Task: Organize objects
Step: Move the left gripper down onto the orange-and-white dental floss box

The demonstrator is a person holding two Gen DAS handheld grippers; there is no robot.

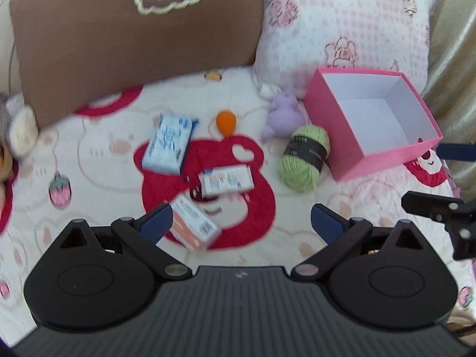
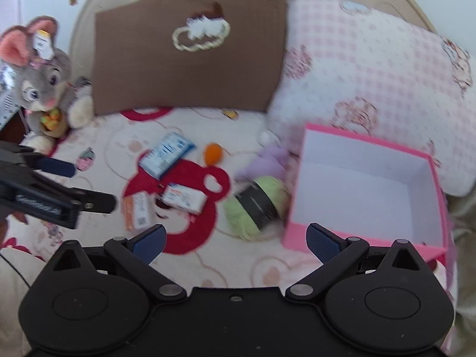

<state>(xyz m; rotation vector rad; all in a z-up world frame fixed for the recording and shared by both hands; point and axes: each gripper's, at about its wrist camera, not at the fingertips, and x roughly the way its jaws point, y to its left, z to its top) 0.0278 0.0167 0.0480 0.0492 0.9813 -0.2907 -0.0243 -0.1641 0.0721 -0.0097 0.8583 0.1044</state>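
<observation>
Above the patterned bedspread (image 1: 89,154) both grippers hover with fingers spread wide and empty: left gripper (image 1: 241,222) over an orange-white carton (image 1: 195,227), right gripper (image 2: 235,239) near green yarn (image 2: 255,205) touching the open pink box (image 2: 369,190)

Open box (image 1: 386,145) right of yarn ball (image 1: 303,159); three cartons (image 1: 227,180) left; pillows (image 1: 134,41) behind.

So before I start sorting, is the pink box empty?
Empty: the pink box has no lid on, and both views show only its bare white floor and walls.
</observation>
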